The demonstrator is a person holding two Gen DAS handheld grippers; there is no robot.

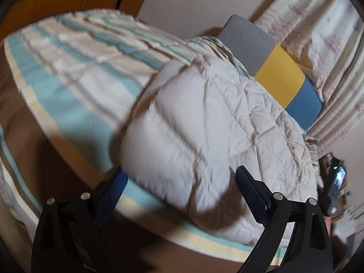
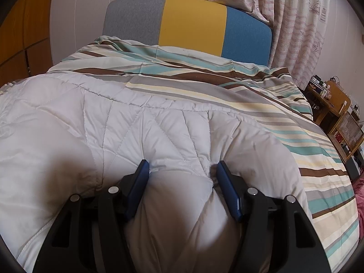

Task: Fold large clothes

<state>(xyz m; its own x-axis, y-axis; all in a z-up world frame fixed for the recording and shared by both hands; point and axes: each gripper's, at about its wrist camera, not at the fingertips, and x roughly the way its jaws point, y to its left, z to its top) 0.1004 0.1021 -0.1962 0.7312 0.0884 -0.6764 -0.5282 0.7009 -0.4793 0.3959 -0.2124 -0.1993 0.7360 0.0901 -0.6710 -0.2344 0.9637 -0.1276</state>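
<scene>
Black finger frames with blue pads fill the bottom of the left wrist view; left gripper [image 1: 182, 186] is spread wide, nothing pinched. White quilt [image 1: 204, 122] bulges between the pads at centre frame, its folded edge just ahead of them, but the pads don't press it. Whether the left pad touches the fabric, can't tell, frame is blurred. Quilt lies on the striped cover [image 1: 75, 86], which runs to the upper left. Headboard [image 1: 282, 75], grey, yellow and blue, sits upper right with the curtain [image 1: 318, 36] behind it.

Right wrist view: right gripper [image 2: 182, 170] at bottom centre is clamped on a thick bunch of quilt [image 2: 127, 122]; fabric puckers at both pads, so the grip looks firm. Quilt spreads across the left and centre, striped cover [image 2: 295, 118] beyond it to the right, headboard [image 2: 191, 25] top centre, shelf [image 2: 336, 113] at right edge.

Step in hand, as judged: left side needs its own hold on the fold edge. Push the pads deep around the full thickness before closing, catch all layers, keep the right grip steady, then lift both sides evenly so the fold stays square.
</scene>
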